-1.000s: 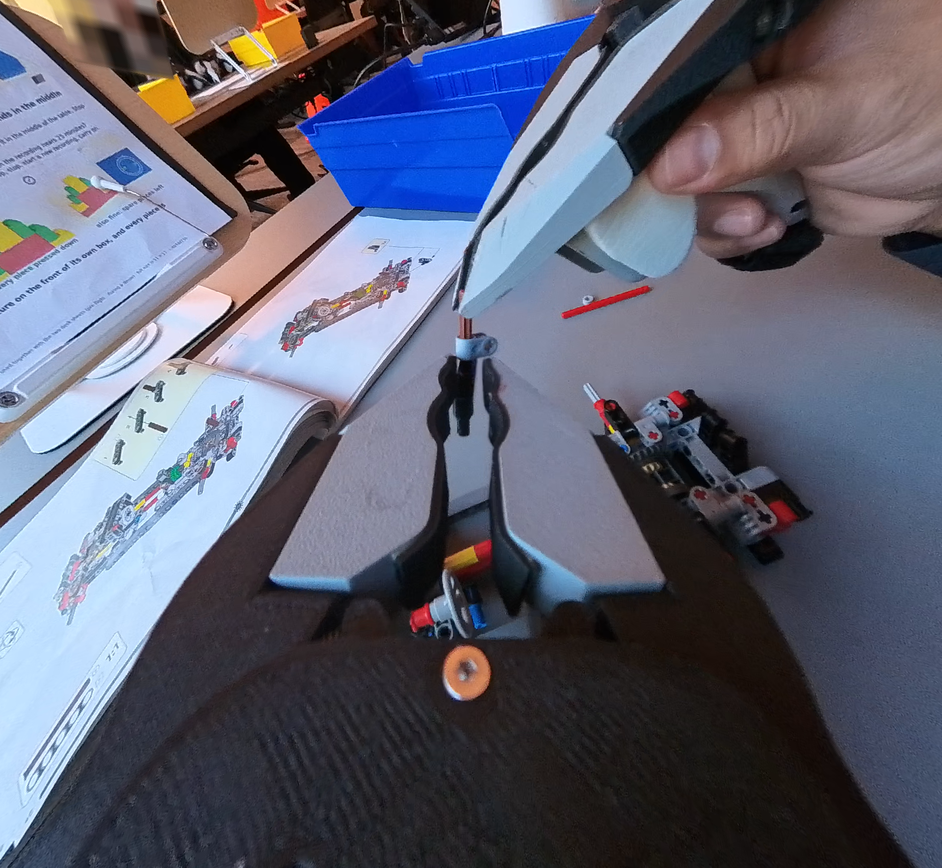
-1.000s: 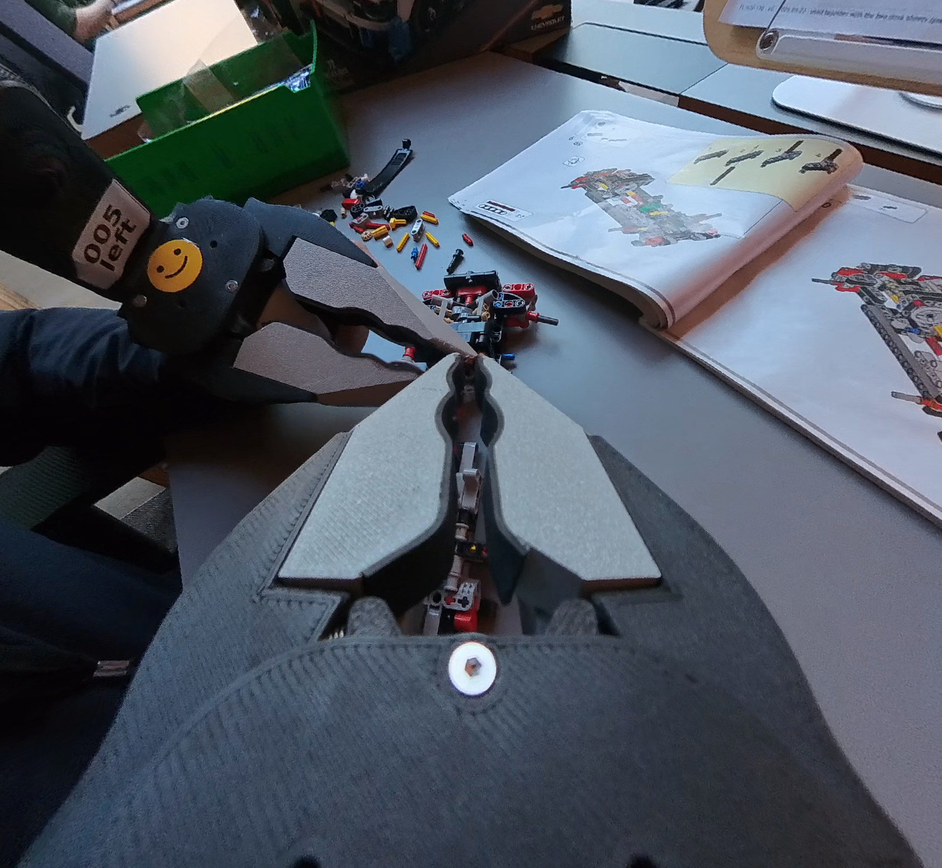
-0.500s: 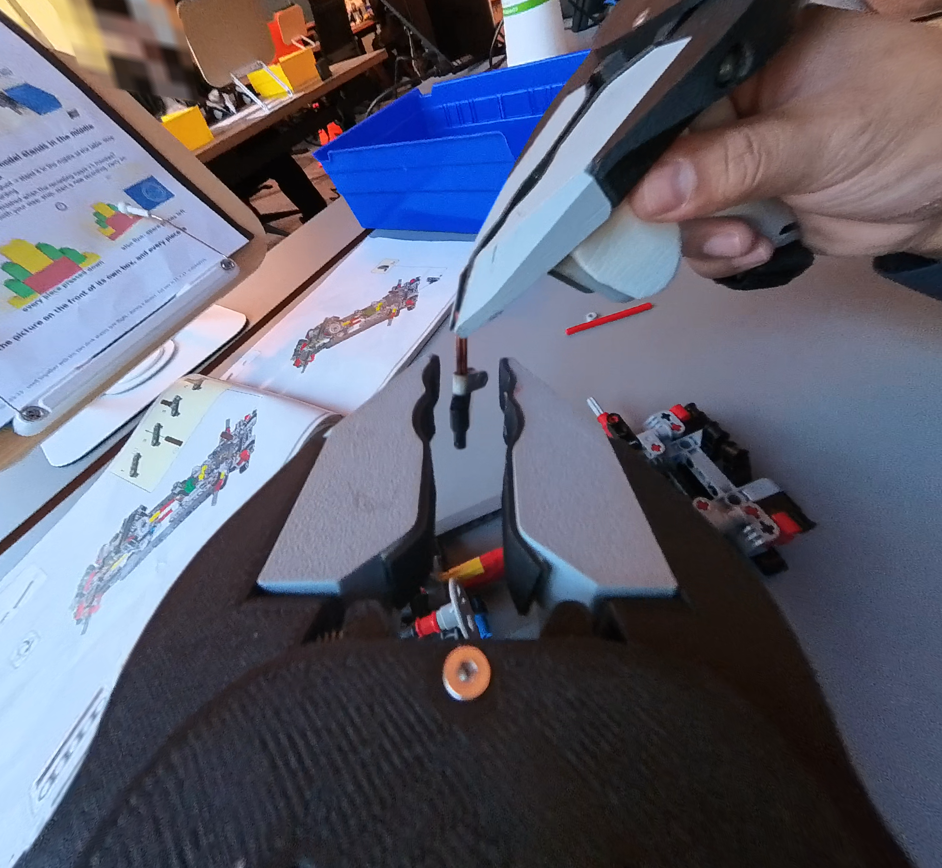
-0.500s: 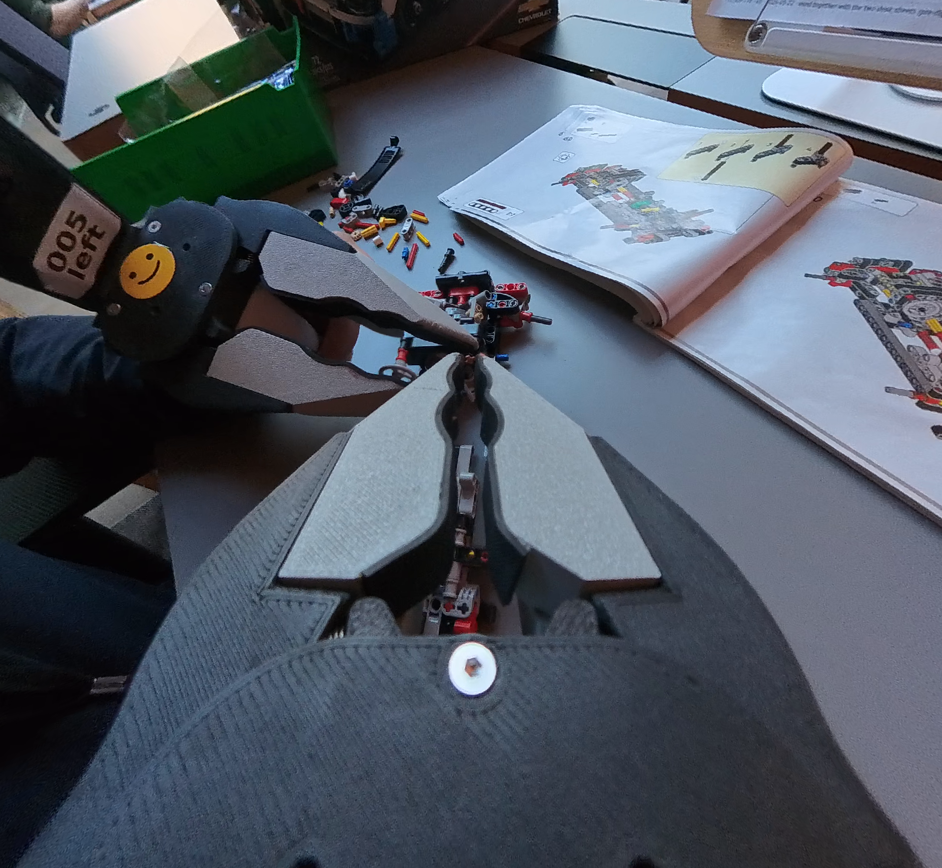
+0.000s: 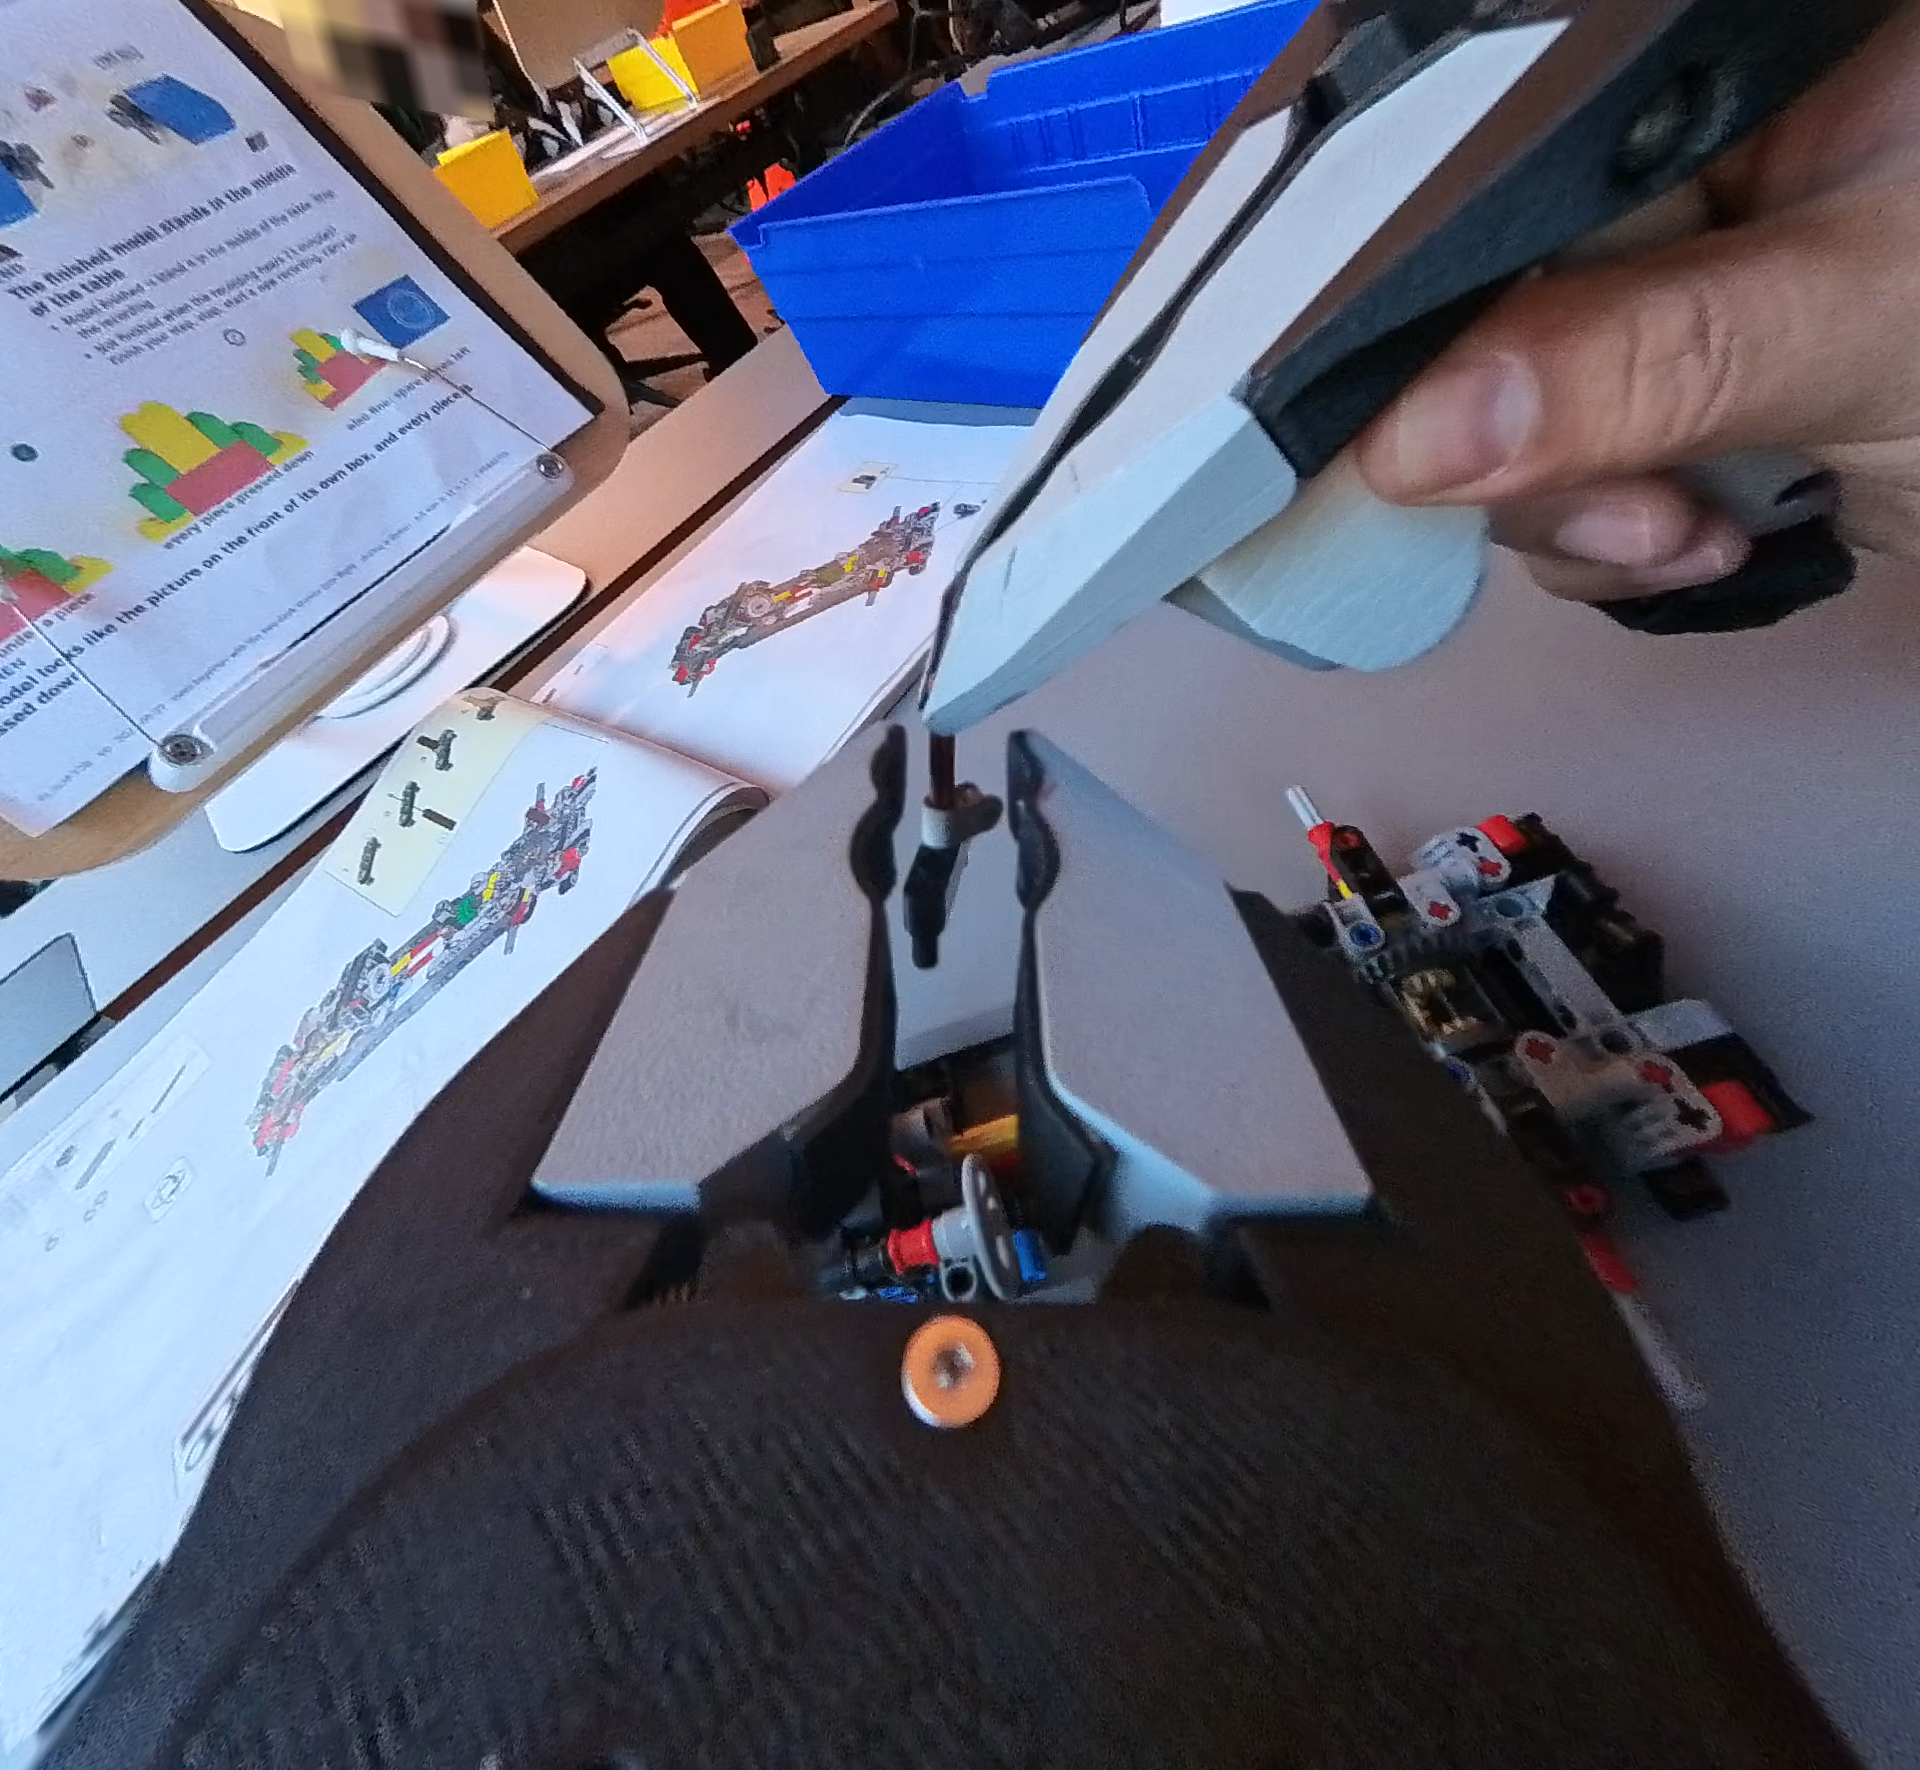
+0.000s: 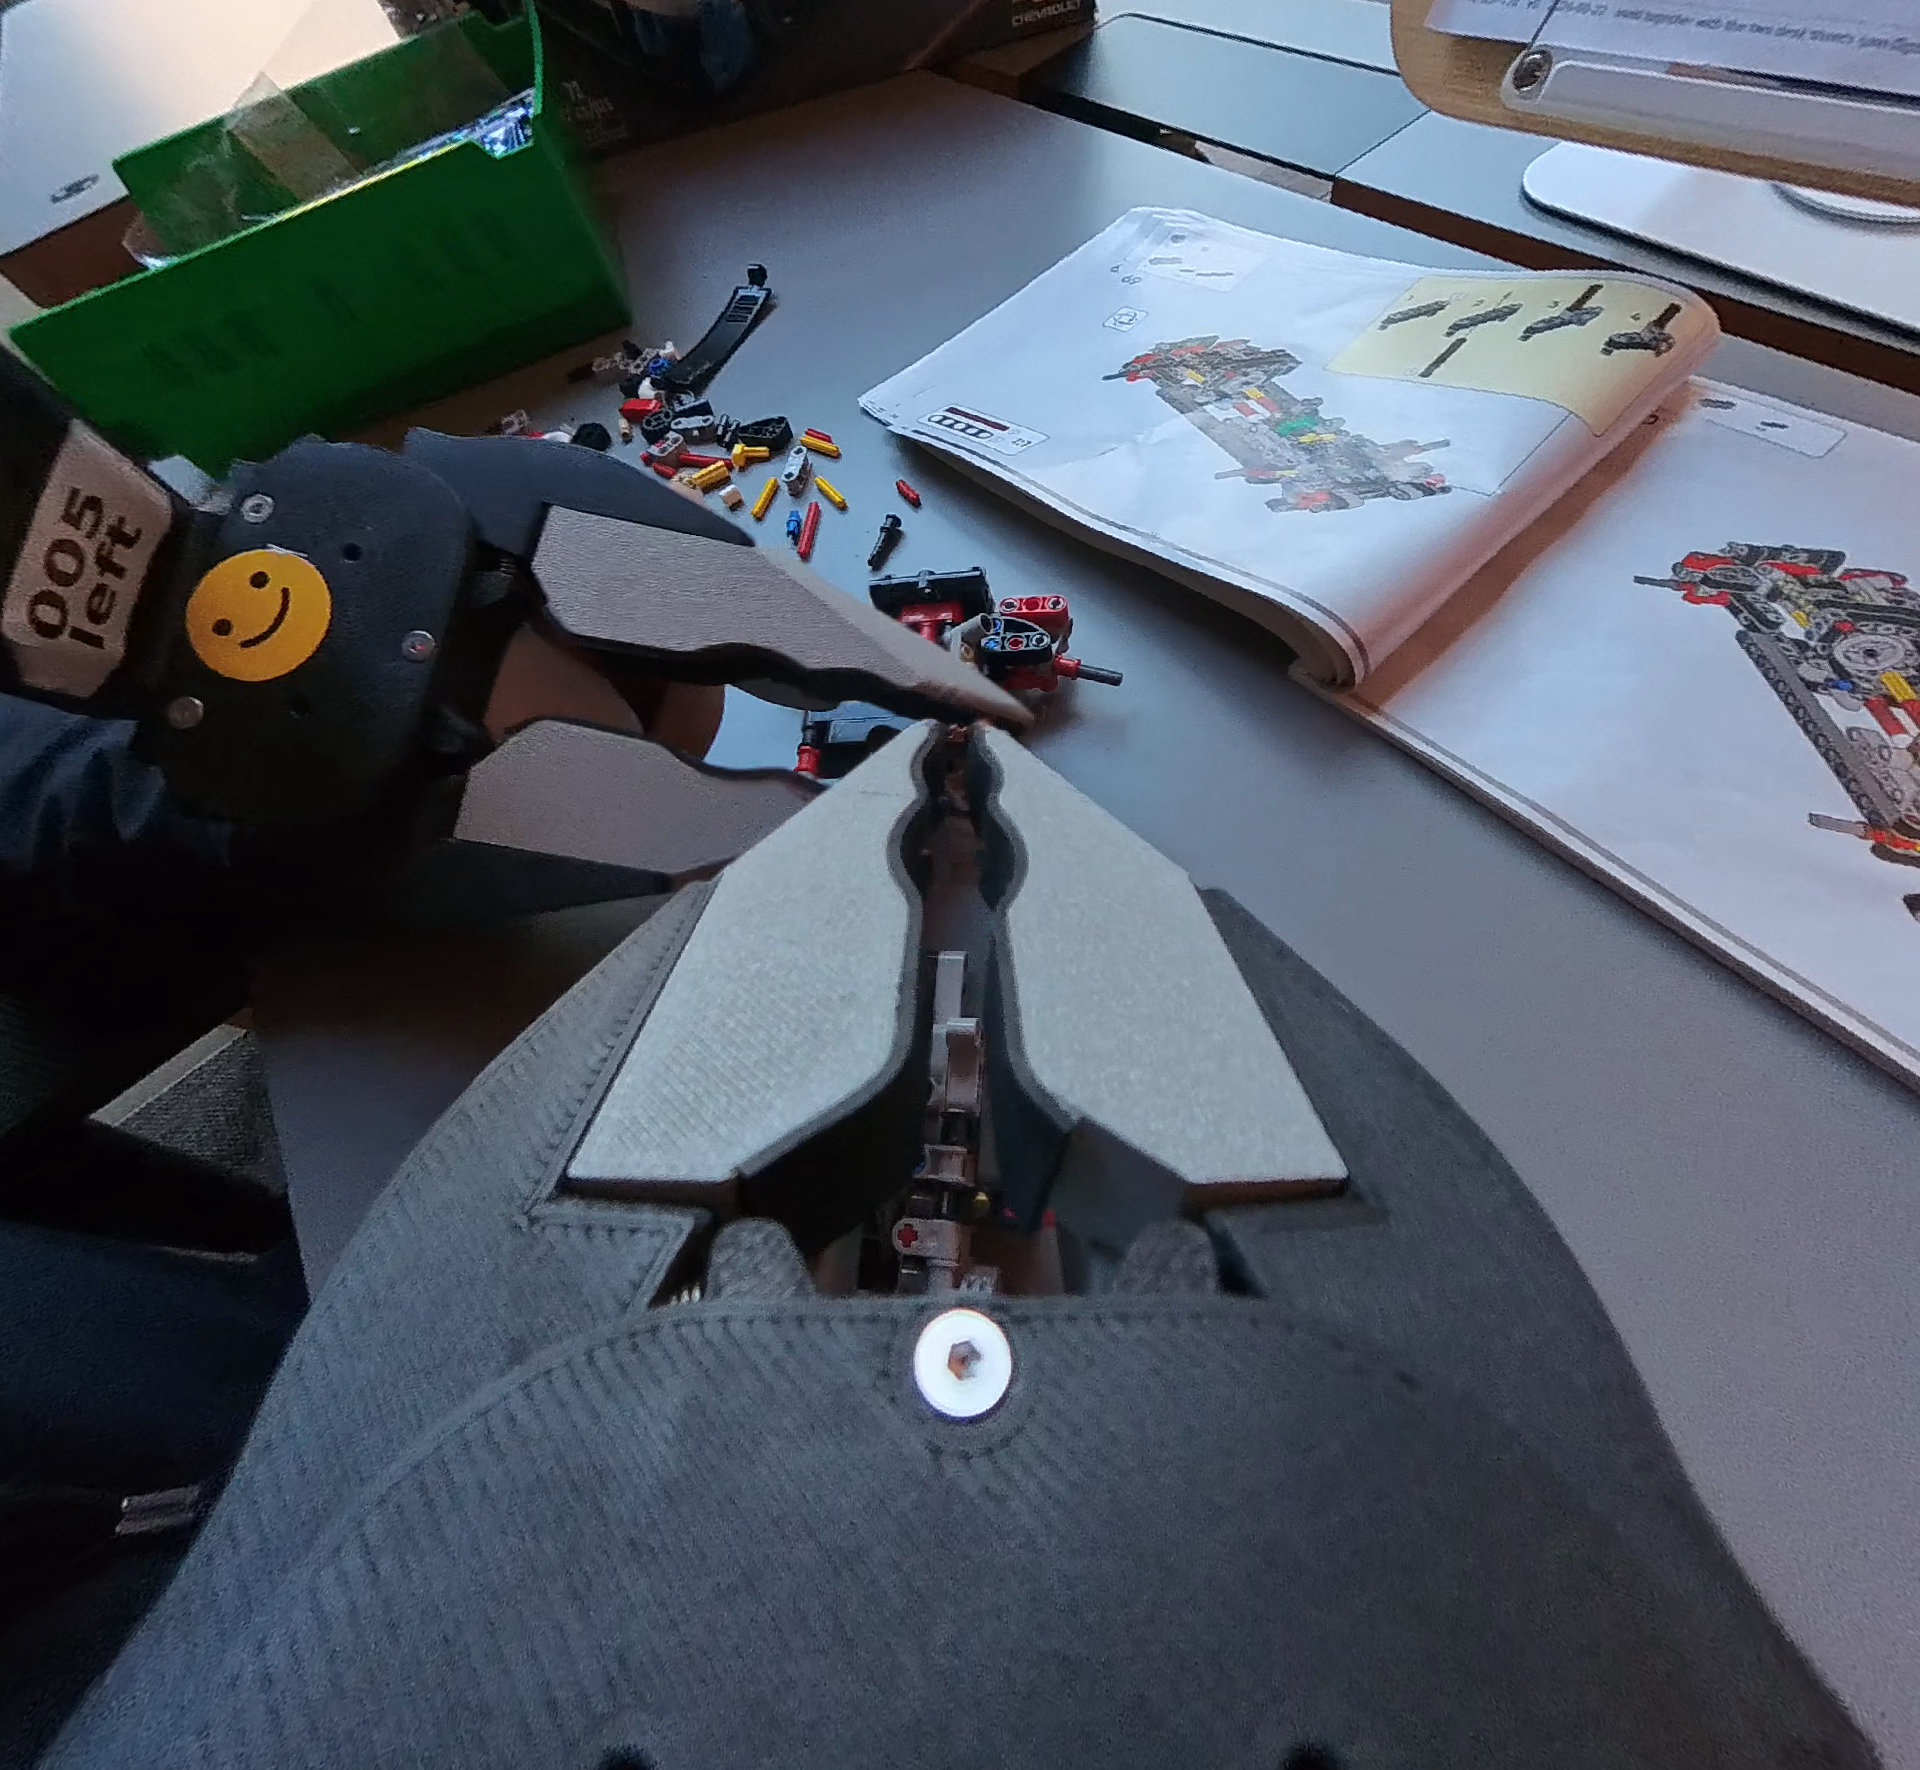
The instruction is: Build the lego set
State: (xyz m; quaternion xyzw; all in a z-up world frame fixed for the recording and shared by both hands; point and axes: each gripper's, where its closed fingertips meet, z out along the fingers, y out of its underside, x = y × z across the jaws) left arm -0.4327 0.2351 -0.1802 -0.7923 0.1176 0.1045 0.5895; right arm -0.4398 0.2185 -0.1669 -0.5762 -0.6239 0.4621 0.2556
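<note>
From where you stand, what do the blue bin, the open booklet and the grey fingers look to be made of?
Blue bin: likely moulded plastic; even colour, slight sheen, crisp rims.
Open booklet: paper, smooth printed pages; they curl at the spine, and the stacked page edges show.
Fingers: probably 3D-printed plastic, matt grey; a fine lined texture covers the flat faces, with dark edging along the inner side, perhaps a softer material.

blk tool point(image 6: 961, 744), grey fingers point(image 6: 790, 993), yellow smiley sticker point(image 6: 258, 615)

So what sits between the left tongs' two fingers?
In the left wrist view, a small axle assembly hangs there, untouched by either finger, its top pinched by the right tongs.
</note>
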